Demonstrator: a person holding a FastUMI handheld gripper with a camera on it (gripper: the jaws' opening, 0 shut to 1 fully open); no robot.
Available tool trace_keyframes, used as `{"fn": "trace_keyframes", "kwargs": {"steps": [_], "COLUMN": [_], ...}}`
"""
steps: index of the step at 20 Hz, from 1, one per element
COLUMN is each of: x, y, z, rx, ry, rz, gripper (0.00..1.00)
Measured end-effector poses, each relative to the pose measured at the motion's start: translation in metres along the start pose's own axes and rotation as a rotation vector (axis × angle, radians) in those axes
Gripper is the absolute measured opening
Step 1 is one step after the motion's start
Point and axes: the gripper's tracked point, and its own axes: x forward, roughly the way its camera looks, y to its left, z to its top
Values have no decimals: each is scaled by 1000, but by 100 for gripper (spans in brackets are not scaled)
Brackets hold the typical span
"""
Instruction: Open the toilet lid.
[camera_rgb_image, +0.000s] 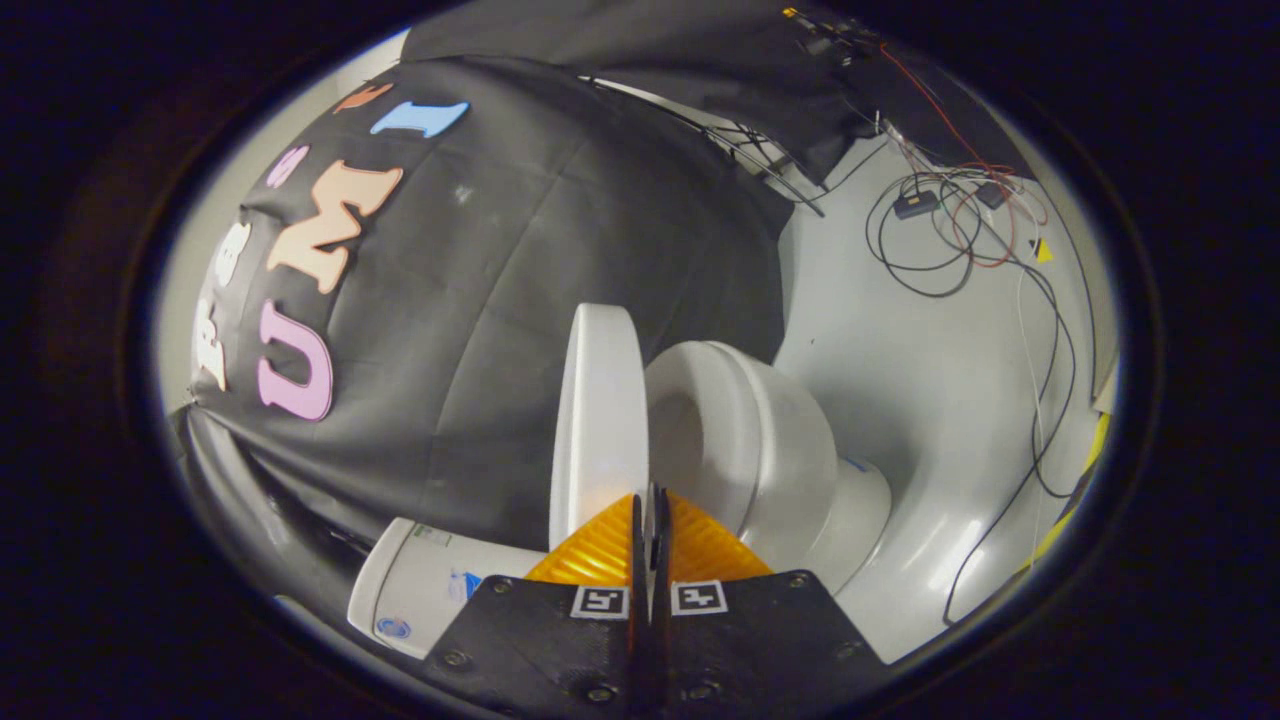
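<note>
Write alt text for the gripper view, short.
The glossy white plastic toilet lid stands raised on edge just ahead of the gripper, whose jaws are closed together with nothing between them. Beside it sits the white ceramic toilet bowl; tangled black and red cables lie on the grey floor.

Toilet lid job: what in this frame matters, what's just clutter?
Job:
- lid, raised, standing beside the bowl
- bowl
- tank
- gripper, fingers shut together at the lid's edge, nothing between them

Clutter:
- cables on the floor
- small black box among them
</note>
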Motion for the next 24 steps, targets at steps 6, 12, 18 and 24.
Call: {"fn": "trace_keyframes", "kwargs": {"steps": [6, 12, 18, 24], "x": [-8, -20, -34, -46], "y": [19, 51, 91, 121], "z": [2, 3, -1, -13], "rx": [-61, -120, -234, -306], "ry": [-37, -88, -130, -159], "rz": [-54, -72, -88, -105], "gripper": [1, 1, 1, 1]}}
